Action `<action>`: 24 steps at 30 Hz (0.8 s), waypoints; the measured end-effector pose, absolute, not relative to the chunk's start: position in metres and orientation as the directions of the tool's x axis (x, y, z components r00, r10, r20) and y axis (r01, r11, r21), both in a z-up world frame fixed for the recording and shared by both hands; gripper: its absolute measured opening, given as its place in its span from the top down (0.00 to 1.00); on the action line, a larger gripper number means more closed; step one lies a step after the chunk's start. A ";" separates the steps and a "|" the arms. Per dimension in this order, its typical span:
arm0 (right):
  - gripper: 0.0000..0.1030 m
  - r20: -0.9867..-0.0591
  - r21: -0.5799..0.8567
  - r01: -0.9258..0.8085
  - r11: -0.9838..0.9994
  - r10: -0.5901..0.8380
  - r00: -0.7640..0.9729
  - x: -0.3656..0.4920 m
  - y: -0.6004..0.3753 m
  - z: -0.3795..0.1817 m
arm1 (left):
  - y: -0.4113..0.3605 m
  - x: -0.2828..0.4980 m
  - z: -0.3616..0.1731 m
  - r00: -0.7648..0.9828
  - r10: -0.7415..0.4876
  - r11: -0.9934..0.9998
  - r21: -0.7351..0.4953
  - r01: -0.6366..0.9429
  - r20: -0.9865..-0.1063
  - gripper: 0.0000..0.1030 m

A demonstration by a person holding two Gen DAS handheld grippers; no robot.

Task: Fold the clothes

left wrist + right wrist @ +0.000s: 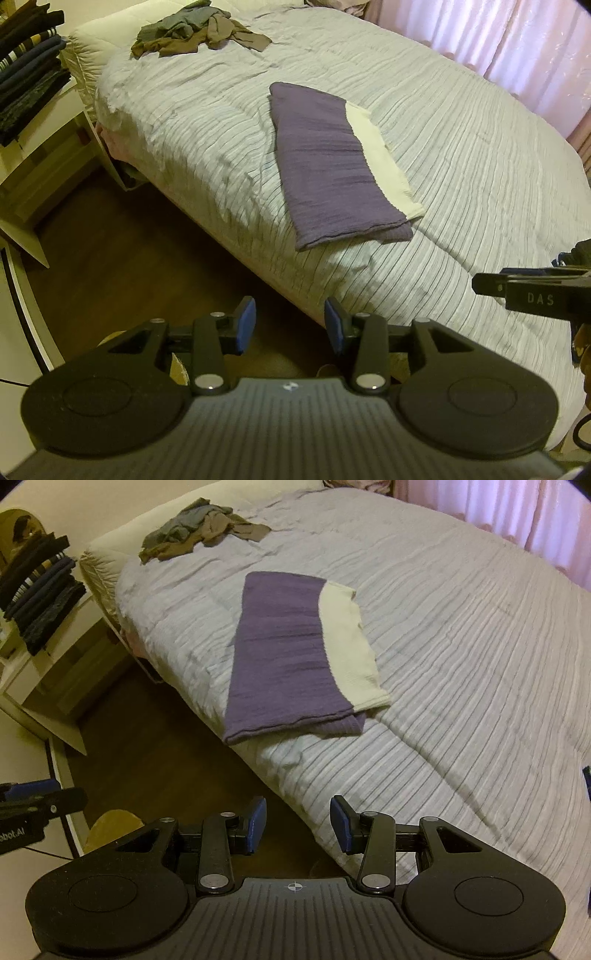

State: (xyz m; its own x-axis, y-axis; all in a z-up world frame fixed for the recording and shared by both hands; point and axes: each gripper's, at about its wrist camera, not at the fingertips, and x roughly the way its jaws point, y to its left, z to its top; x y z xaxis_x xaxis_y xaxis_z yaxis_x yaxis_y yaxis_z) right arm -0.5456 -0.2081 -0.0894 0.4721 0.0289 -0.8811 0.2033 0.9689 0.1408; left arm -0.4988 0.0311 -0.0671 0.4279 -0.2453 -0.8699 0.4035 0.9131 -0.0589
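A folded purple garment lies flat on the bed, near its front edge, with a cream layer showing along its right side. My left gripper hangs open over the bed's edge and the floor, short of the garment, with nothing between its blue pads. My right gripper is open too, empty, and also held back from the garment. A crumpled pile of grey and brown clothes sits at the far left corner of the bed.
A pale striped bedspread covers the bed. Folded dark clothes are stacked on a white shelf unit at left. Brown wooden floor lies between shelf and bed. Pink curtains hang behind.
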 end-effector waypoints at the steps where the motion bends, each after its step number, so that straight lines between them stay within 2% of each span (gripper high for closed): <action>1: 0.59 -0.878 0.137 0.196 0.971 0.028 0.477 -0.546 -0.204 -0.088 | 0.034 -0.500 -0.066 0.431 -0.245 0.915 -0.059 0.400 -0.868 0.64; 13: 0.59 -0.870 0.125 0.156 0.980 0.032 0.493 -0.548 -0.186 -0.086 | 0.042 -0.501 -0.068 0.423 -0.252 0.917 -0.075 0.392 -0.870 0.64; 24: 0.59 -0.886 0.117 0.182 0.976 0.020 0.464 -0.523 -0.218 -0.102 | 0.005 -0.464 -0.090 0.373 -0.304 0.900 -0.136 0.413 -0.877 0.63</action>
